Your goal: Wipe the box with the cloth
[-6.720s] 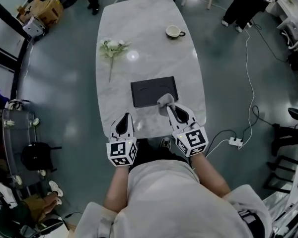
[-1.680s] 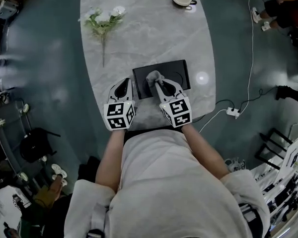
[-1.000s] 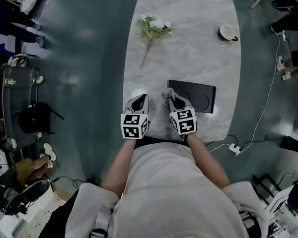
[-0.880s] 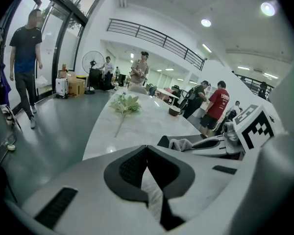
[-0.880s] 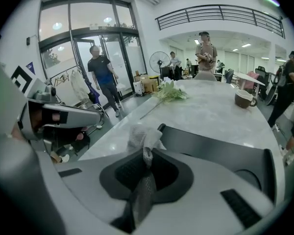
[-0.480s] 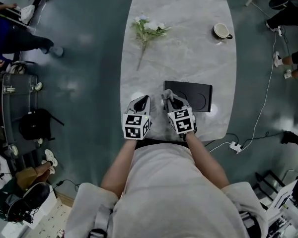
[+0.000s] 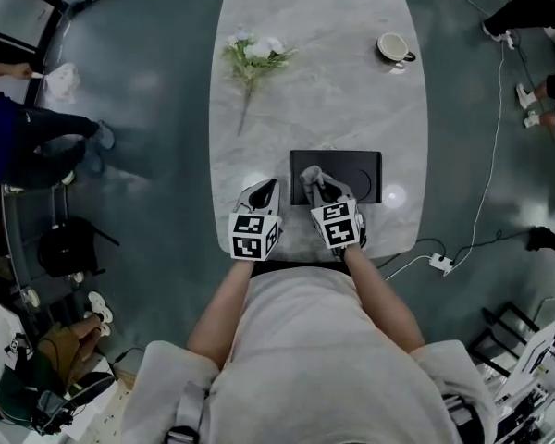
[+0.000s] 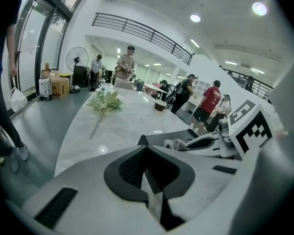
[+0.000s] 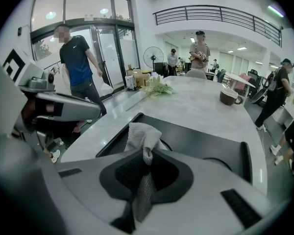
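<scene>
The right gripper (image 9: pixel 146 153) is pinching the cloth (image 9: pixel 143 135) between jaws closed tight on it, with a bunched end sticking out past the tips. In the head view the cloth (image 7: pixel 309 176) is pressing on the near-left part of the box (image 7: pixel 361 168), which is lying flat near the surface's (image 7: pixel 314 100) front edge. The left gripper (image 8: pixel 146 148) is resting just beside the box's left side, its jaws drawn together with nothing between them.

Wiping seems to be under way, with the cloth in hand and on the box. The dark top is showing no marks either way, so how much is already wiped cannot be told. Judging by where the cloth is sitting, the far edge and the right half are probably waiting to be covered.
</scene>
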Demonstrator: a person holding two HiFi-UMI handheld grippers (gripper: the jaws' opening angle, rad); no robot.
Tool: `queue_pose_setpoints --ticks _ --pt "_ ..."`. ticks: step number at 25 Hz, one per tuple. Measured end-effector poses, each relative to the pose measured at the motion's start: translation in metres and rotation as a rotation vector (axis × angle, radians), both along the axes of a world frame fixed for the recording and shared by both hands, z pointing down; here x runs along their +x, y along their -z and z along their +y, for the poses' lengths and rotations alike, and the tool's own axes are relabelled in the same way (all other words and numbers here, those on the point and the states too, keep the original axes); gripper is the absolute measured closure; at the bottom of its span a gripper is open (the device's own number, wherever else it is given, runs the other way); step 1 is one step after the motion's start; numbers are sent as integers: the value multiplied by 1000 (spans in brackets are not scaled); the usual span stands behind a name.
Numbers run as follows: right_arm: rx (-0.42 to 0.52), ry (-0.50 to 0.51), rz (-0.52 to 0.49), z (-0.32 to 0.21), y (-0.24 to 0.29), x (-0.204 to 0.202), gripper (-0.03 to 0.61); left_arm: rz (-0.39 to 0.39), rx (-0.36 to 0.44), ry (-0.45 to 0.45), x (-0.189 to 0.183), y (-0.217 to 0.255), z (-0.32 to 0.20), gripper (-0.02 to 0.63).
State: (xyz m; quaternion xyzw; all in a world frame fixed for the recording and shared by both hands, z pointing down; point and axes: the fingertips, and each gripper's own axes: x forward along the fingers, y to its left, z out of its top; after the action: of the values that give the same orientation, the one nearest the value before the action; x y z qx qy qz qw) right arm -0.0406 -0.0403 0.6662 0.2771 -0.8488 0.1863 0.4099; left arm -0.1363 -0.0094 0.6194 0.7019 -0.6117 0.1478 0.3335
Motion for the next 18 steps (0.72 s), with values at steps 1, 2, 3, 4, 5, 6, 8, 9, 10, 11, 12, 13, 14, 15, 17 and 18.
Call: queue_pose_setpoints --ticks 1,2,3,4,5,6,8,9,10,11,12,13,14,15,17,18 --pt "2 -4 0 -2 1 3 535 -1 0 -4 3 0 -2 591" --pt "10 -5 2 -5 1 6 535 -1 1 -9 6 1 -4 591" --pt "20 -6 6 -8 2 10 535 -1 1 -16 10 2 -7 591" --pt "26 -10 10 -11 3 15 535 2 1 -24 13 2 -9 591" --pt "26 -18 14 -12 3 20 535 6 1 -35 18 2 -11 591" --pt "22 -27 15 -13 3 24 535 9 0 -46 23 2 -14 591" --pt "22 -41 6 -15 3 30 535 14 -1 -64 31 1 -19 591" --pt "21 -49 1 -16 3 32 535 16 -2 -70 34 0 -22 591" --pt "20 -60 -1 -16 3 34 535 17 -3 -78 38 -1 -24 591" --pt "23 -72 -3 -18 3 38 535 17 -5 -87 41 -1 -27 591" --pt "29 -85 -2 -21 3 43 535 16 -7 -98 45 -2 -29 591" --pt "31 -101 1 -24 3 50 535 14 -9 -110 48 -2 -31 591" --pt "28 -119 6 -27 2 57 535 13 -11 -122 52 -2 -34 591" --pt "23 -138 12 -30 2 64 535 12 -12 -133 56 -2 -36 591" --pt "18 -175 21 -35 1 78 535 11 -14 -156 65 -2 -41 591" --pt "17 -191 23 -37 0 85 535 10 -14 -169 70 -1 -43 591"
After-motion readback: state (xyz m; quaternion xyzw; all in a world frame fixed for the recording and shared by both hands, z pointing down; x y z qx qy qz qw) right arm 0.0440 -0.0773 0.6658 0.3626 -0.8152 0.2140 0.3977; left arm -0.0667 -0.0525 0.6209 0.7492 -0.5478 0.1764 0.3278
